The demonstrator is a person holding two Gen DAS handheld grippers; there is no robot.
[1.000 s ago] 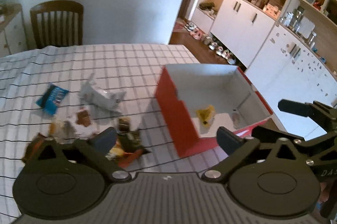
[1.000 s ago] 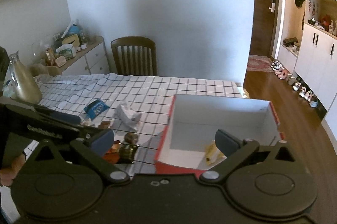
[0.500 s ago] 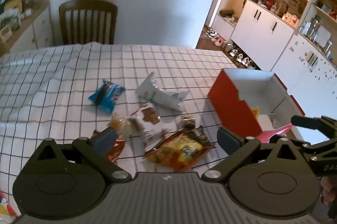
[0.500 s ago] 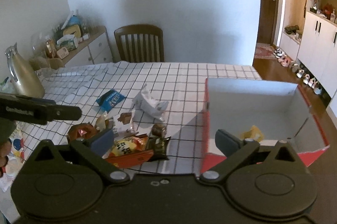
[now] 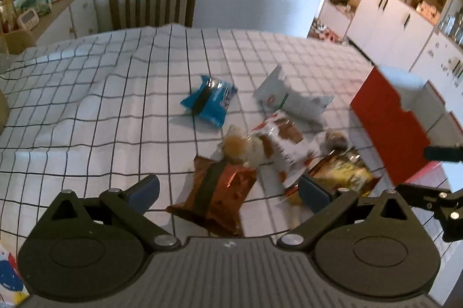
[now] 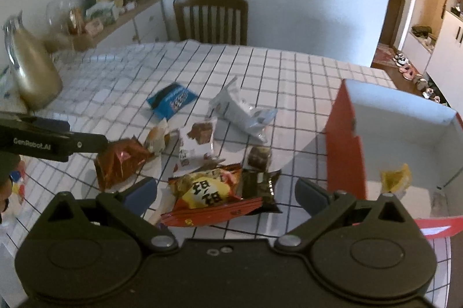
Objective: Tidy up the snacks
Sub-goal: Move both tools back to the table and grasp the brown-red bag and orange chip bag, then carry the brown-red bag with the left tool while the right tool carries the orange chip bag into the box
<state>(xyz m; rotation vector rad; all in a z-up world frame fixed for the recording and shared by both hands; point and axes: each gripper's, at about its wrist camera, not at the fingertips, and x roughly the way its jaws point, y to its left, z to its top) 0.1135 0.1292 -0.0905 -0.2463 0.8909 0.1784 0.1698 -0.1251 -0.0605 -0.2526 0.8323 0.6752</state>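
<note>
The counter [image 6: 289,82], covered by a white cloth with a dark grid, fills most of the room's middle, with a wooden chair [image 6: 211,18] at its far edge. At the right end stands the red box [image 6: 344,151] with a white inside, open at the top; one yellow snack [image 6: 395,177] lies on its floor.

Both tools hang above the near edge. The left gripper [image 5: 228,192] has its jaws spread wide and empty over the copper-brown packet [image 5: 214,192]. The right gripper [image 6: 225,193] also has its jaws spread wide with nothing between them, above the red and yellow crisp bag [image 6: 208,192].

The loose snacks lie in a cluster left of the box, on the cloth. The crisp bag is nearest, with a dark wrapper [image 6: 259,186] touching its right side. The copper-brown packet sits to the left. Behind them are a white packet with a brown picture [image 6: 198,143], a round bun in clear wrap [image 6: 156,138] and a small dark cake [image 6: 259,156]. Farther back lie a crumpled white and grey pouch [image 6: 240,108] and, well apart on the left, a blue packet [image 6: 172,99].

A golden jug [image 6: 29,67] stands at the far left.
</note>
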